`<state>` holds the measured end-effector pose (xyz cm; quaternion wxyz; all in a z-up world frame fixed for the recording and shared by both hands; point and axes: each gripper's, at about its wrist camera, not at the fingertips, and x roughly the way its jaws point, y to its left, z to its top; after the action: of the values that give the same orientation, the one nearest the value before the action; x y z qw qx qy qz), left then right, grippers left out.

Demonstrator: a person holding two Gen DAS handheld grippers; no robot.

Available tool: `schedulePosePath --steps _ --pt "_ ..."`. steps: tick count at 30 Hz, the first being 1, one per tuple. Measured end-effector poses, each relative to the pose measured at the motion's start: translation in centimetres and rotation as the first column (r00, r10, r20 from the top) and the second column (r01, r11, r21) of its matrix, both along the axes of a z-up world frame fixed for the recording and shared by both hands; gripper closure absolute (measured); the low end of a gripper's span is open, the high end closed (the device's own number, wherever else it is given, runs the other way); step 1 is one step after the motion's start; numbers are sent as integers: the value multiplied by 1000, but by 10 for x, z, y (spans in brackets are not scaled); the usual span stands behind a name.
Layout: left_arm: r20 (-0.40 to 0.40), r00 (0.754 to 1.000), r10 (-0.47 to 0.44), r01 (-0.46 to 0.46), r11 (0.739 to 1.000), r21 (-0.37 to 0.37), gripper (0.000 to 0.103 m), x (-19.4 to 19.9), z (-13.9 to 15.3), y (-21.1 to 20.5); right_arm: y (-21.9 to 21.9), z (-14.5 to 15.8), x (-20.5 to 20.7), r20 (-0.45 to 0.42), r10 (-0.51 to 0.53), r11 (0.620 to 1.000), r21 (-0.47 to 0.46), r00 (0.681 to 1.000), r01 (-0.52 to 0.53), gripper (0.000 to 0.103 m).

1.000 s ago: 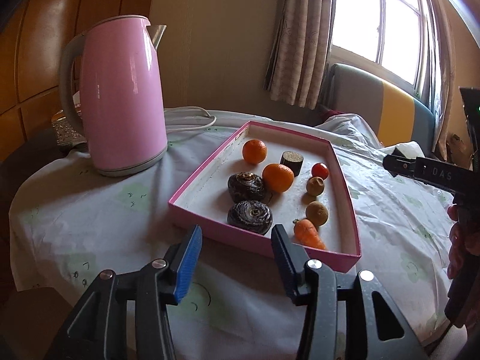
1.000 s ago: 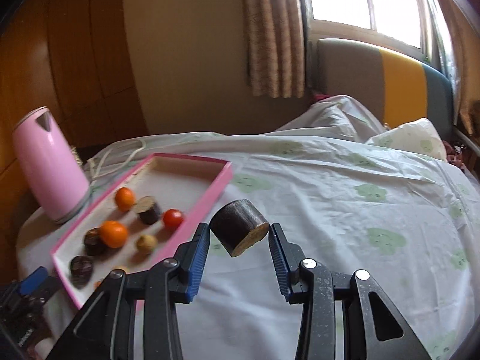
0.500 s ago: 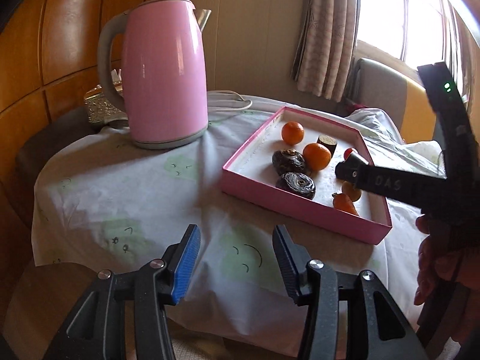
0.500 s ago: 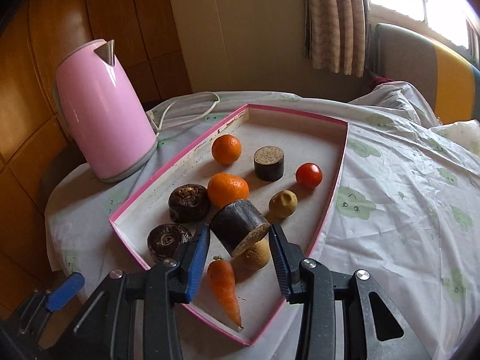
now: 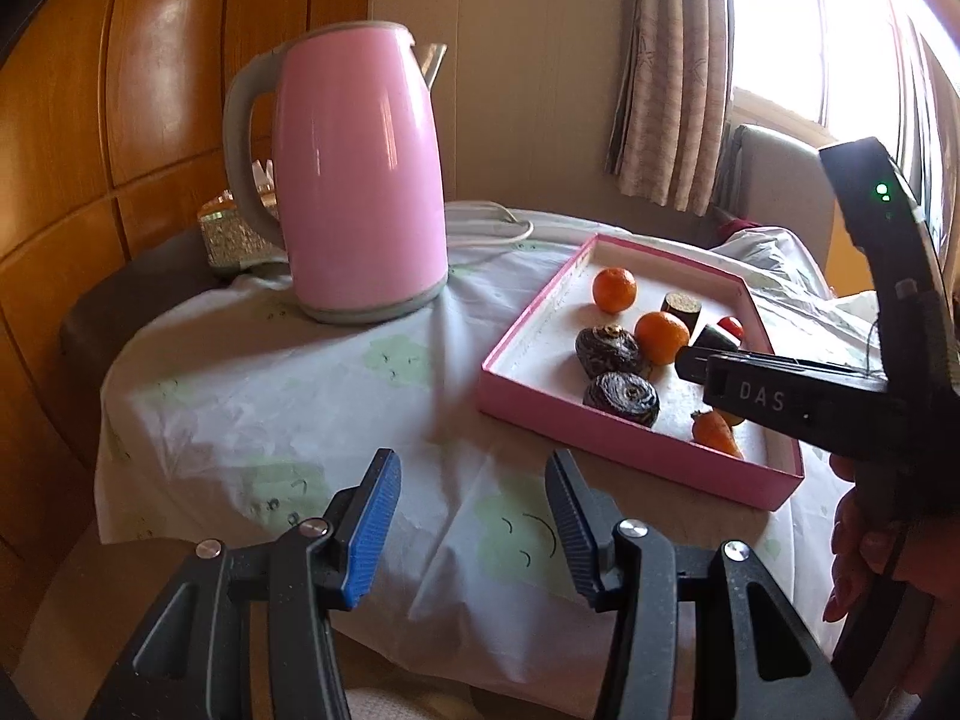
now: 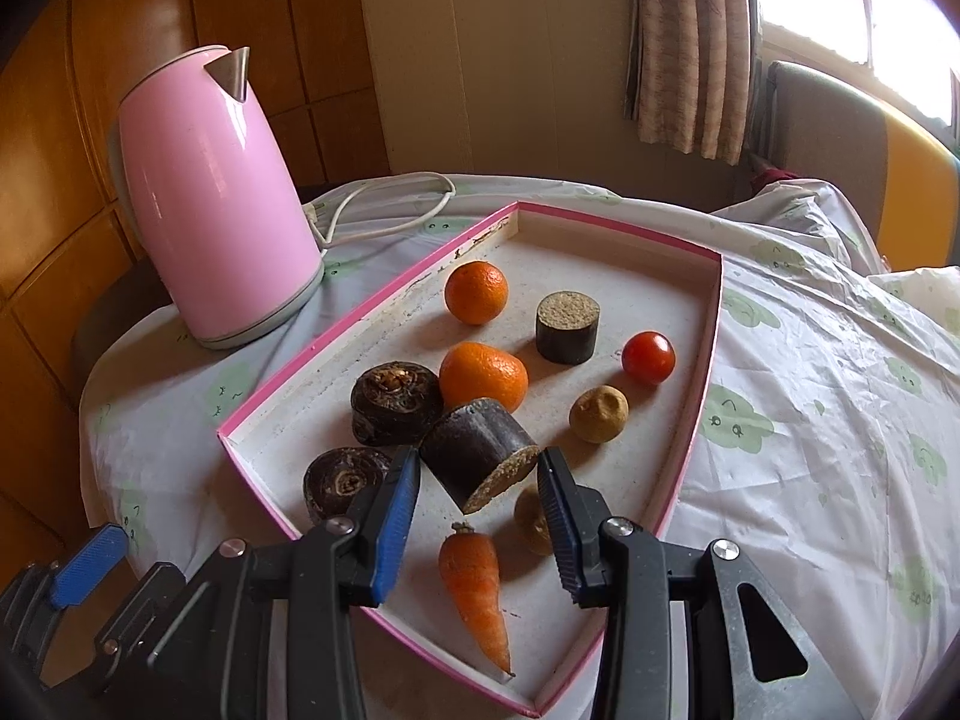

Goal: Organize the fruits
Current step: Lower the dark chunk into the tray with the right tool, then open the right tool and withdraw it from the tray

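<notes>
A pink-rimmed tray holds two oranges, two dark round roots, a dark cut cylinder, a cherry tomato, small tan fruits and a carrot. My right gripper is shut on a second dark cut cylinder piece, held just above the tray's middle. In the left wrist view the right gripper reaches over the tray from the right. My left gripper is open and empty, in front of the tray over the tablecloth.
A pink electric kettle stands left of the tray, its white cord behind it. A glittery box sits behind the kettle. Wood panelling is at the left. A window, curtain and a cushioned seat lie behind.
My right gripper carried the dark cylinder piece from over the cloth to above the tray and lower. My left gripper drew back and left, away from the tray, staying open.
</notes>
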<state>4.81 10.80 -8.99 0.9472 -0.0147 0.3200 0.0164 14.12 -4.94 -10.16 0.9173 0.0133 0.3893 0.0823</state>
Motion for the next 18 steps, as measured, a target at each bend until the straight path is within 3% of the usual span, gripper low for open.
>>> schedulePosePath --steps 18 --pt "-30 999 27 -26 999 33 51 7 7 -10 -1 0 7 11 7 1000 -4 1000 -6 62"
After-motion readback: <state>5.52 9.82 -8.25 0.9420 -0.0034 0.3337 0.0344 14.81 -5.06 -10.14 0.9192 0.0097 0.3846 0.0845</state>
